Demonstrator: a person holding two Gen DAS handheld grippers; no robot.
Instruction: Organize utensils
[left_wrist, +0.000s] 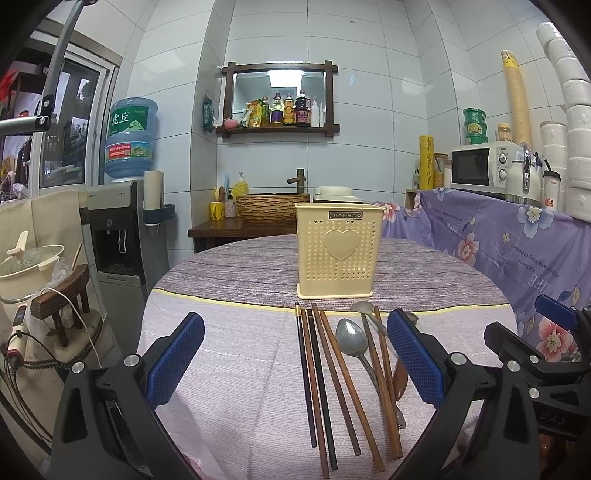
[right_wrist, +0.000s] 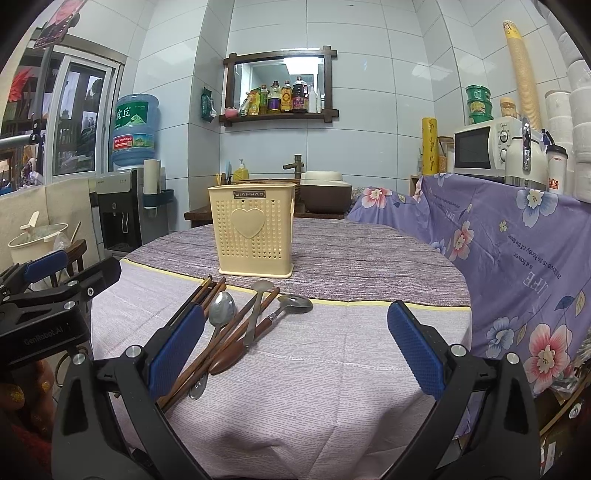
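While spread, left gripper (left_wrist: 295, 354) frames chopsticks (left_wrist: 332, 376).

We see a round table (left_wrist: 229, 369) under a pale lilac cloth with a darker woven runner (left_wrist: 236, 269) across its far half. Behind it stands a water dispenser (left_wrist: 118, 229) carrying a blue bottle (left_wrist: 130, 138). On the tiled wall hangs a wooden-framed mirror (left_wrist: 279, 98), its shelf lined with sauce bottles (left_wrist: 284, 110). To our right, a white microwave (left_wrist: 480, 164) sits above a purple flowered cloth (right_wrist: 517, 251).
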